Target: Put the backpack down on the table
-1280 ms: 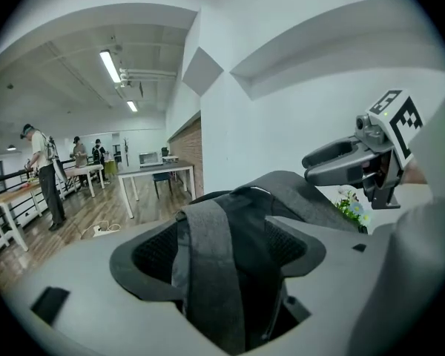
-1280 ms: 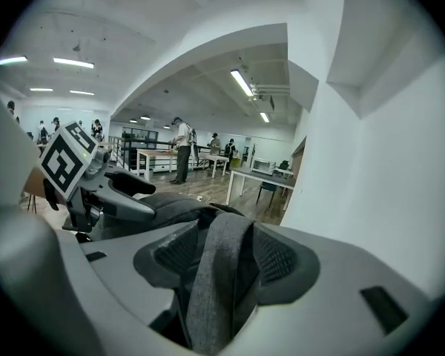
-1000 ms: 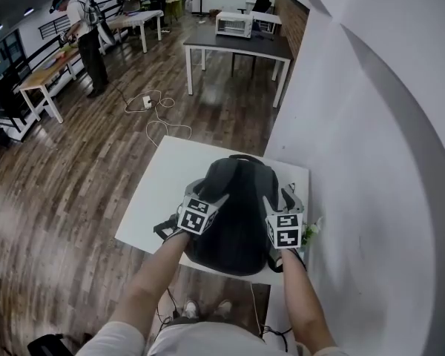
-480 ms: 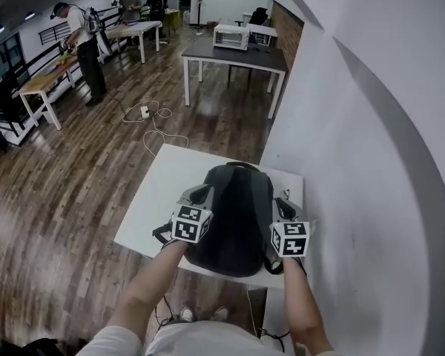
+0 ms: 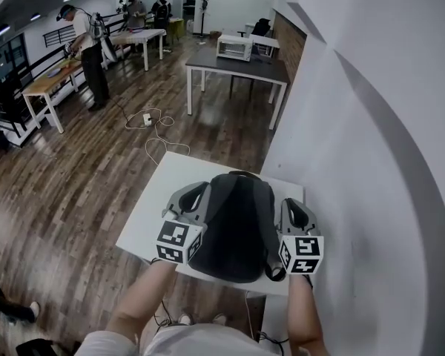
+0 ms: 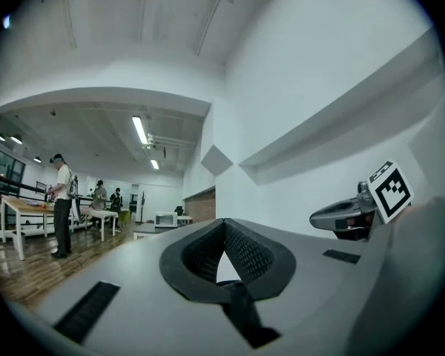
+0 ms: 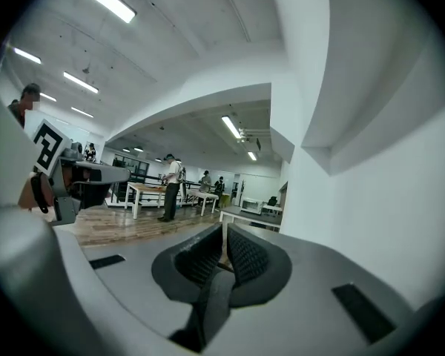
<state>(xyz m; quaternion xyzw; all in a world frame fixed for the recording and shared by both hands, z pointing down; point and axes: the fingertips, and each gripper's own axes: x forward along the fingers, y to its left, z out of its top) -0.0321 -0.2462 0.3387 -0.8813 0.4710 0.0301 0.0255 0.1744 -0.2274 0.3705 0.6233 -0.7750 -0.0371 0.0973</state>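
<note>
The backpack lies on the table between the left gripper and right gripper, long axis running away from them, handle end farthest. Both grippers are closed (pads meeting, nothing between). A wall stands just beside the right one.

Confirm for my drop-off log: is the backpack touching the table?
Touching. Head view: the backpack lies flat on the table; the left tool and right tool are shut, holding nothing.
</note>
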